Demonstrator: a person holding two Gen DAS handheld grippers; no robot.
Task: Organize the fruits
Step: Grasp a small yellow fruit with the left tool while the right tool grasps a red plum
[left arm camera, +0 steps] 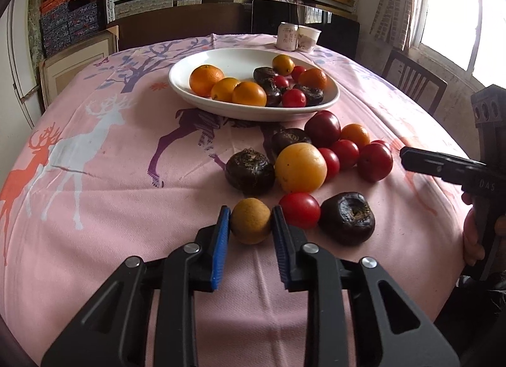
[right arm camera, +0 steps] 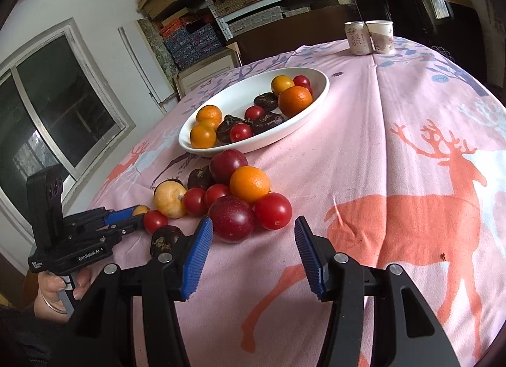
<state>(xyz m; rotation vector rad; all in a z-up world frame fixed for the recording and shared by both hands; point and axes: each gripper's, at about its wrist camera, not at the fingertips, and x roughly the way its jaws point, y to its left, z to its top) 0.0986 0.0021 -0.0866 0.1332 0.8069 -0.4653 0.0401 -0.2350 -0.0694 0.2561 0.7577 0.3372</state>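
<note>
Your left gripper (left arm camera: pixel 250 224) bracketed a small tan fruit (left arm camera: pixel 250 220) near the table's front edge.

Its pads sat against the fruit's sides, seemingly pinching it; your right gripper (right arm camera: pixel 253 251) hung spread and empty. A crooked squeeze could have rolled it into the cherry tomato (left arm camera: pixel 299 210), short of the white dish (left arm camera: pixel 189 91).

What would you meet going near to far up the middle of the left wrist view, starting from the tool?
Left tool → small tan fruit between its fingers → big yellow-orange fruit → white plate of fruit → can beside paper cup.
</note>
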